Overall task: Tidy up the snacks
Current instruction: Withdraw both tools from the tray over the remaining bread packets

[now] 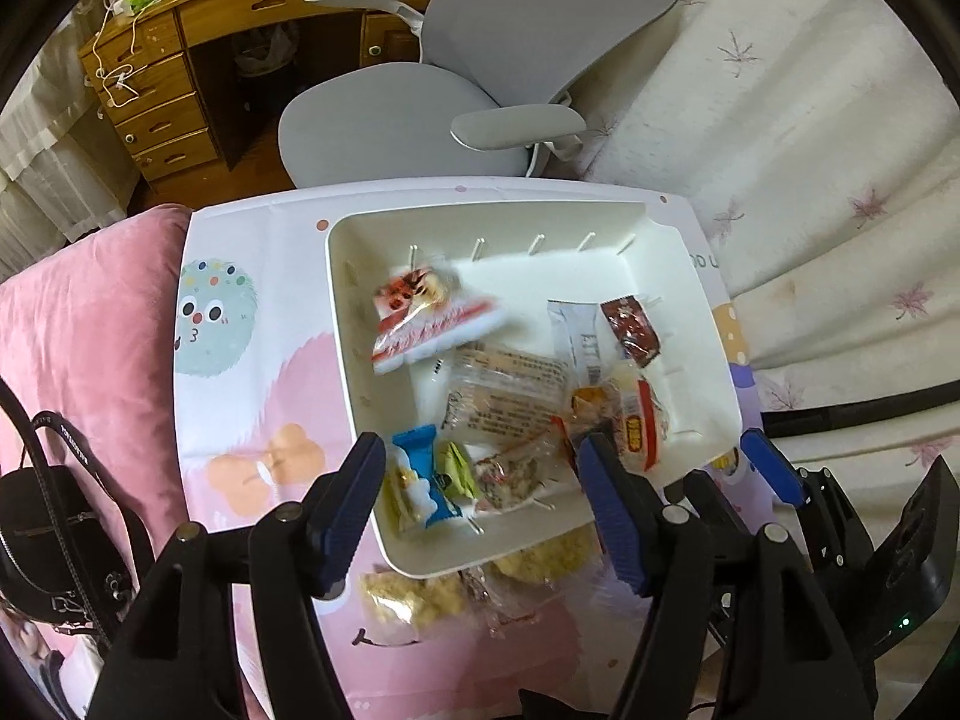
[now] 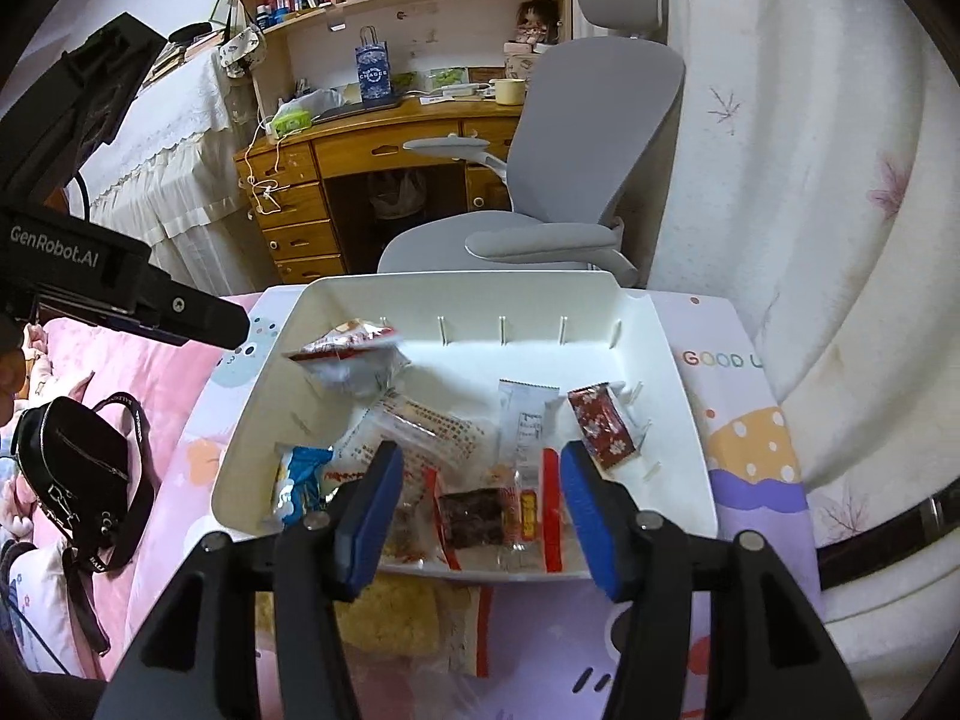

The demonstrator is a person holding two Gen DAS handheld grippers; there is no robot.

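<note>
A white plastic bin on a patterned mat holds several wrapped snacks. A red-and-white packet looks blurred in the air over the bin's far left part. A dark red packet lies at the right, a blue packet near the front left. My left gripper is open and empty over the bin's near edge. My right gripper is open and empty over the near edge; it also shows in the left wrist view. A crumbly yellow snack bag lies on the mat outside the bin.
A grey office chair stands just behind the mat, with a wooden desk beyond. A black handbag lies on the pink bedding at the left. A floral curtain hangs at the right.
</note>
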